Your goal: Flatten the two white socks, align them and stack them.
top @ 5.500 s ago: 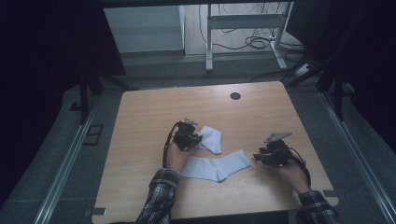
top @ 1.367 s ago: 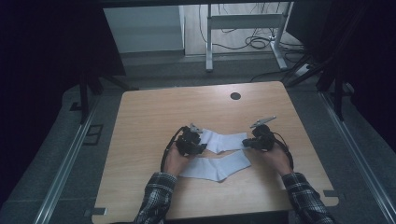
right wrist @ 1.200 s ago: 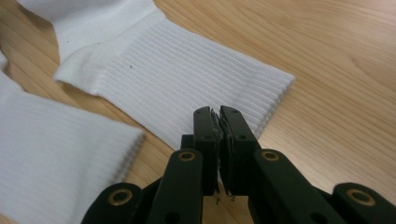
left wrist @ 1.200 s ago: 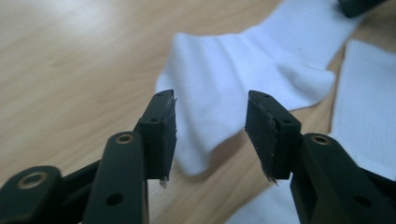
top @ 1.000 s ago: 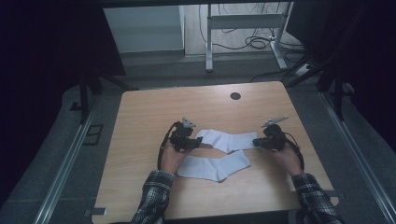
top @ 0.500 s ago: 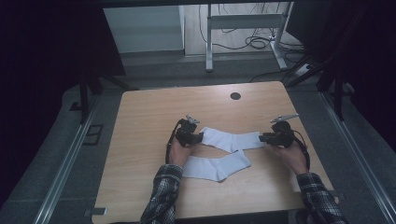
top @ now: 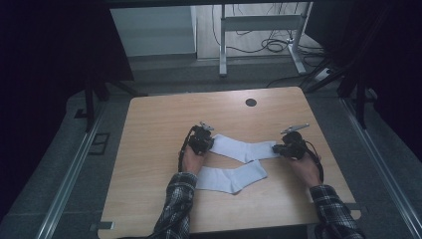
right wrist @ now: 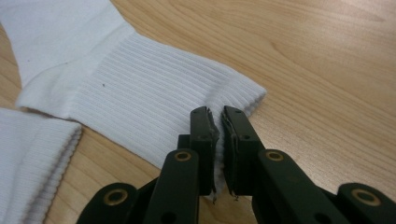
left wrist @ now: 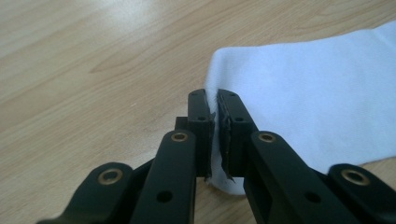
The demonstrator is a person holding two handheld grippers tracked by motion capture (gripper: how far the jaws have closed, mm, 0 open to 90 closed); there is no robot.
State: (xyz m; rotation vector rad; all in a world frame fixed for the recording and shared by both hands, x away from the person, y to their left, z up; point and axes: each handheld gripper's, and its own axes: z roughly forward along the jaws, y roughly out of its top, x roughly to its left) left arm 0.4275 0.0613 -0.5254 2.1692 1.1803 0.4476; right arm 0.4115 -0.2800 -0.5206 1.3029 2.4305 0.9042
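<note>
Two white socks lie on the wooden table [top: 159, 124]. The far sock [top: 241, 148] is stretched out between my two grippers. My left gripper [top: 205, 141] is shut on its smooth toe end [left wrist: 317, 79]; its jaws [left wrist: 212, 95] have just been closing, with an edge of fabric pinched between them. My right gripper [top: 276, 148] is shut on the ribbed cuff [right wrist: 140, 84]; its jaws [right wrist: 215, 114] have also just been closing on a fold of that cuff. The near sock [top: 231, 178] lies flat and loose below, its cuff [right wrist: 28, 158] beside the far sock.
A round dark hole [top: 251, 102] sits near the table's far edge. Metal frame legs [top: 222, 45] and cables [top: 268, 45] stand on the floor beyond the table. Bare wood spreads to the left and behind the socks.
My right gripper has pulled the far sock's cuff out to the right, spreading the sock long and flat. My left gripper has come down on the toe end and closed on it.
</note>
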